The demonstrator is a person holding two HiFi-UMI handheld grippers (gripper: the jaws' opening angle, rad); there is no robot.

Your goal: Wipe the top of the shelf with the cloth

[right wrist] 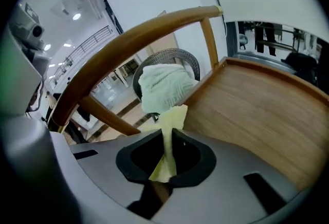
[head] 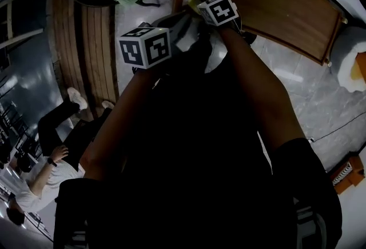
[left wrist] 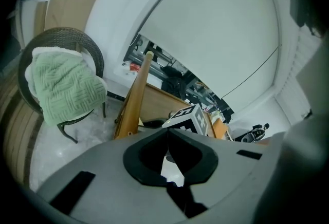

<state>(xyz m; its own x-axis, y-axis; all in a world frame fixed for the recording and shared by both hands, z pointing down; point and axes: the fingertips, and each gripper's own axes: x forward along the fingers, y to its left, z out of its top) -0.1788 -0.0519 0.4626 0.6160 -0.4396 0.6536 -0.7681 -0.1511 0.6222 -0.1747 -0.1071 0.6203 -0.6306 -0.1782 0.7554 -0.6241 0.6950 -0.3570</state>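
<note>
Pale glossy floor (head: pixel 297 105) lies all round the wooden shelf (right wrist: pixel 257 110). My right tongs (right wrist: pixel 167 138) pinch the yellow cloth (right wrist: pixel 174 117) at the edge of the shelf's top. My left tongs (left wrist: pixel 167 133), beside it, are closed on nothing. I judge the wiping hardly begun. Beyond the shelf, a wicker chair (right wrist: pixel 180 56) holds a green towel (right wrist: pixel 162 87).

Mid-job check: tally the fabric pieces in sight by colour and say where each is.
Yellow cloth: 1, pinched in the right tongs.
Green towel: 1, draped over the wicker chair.
Total: 2.
</note>
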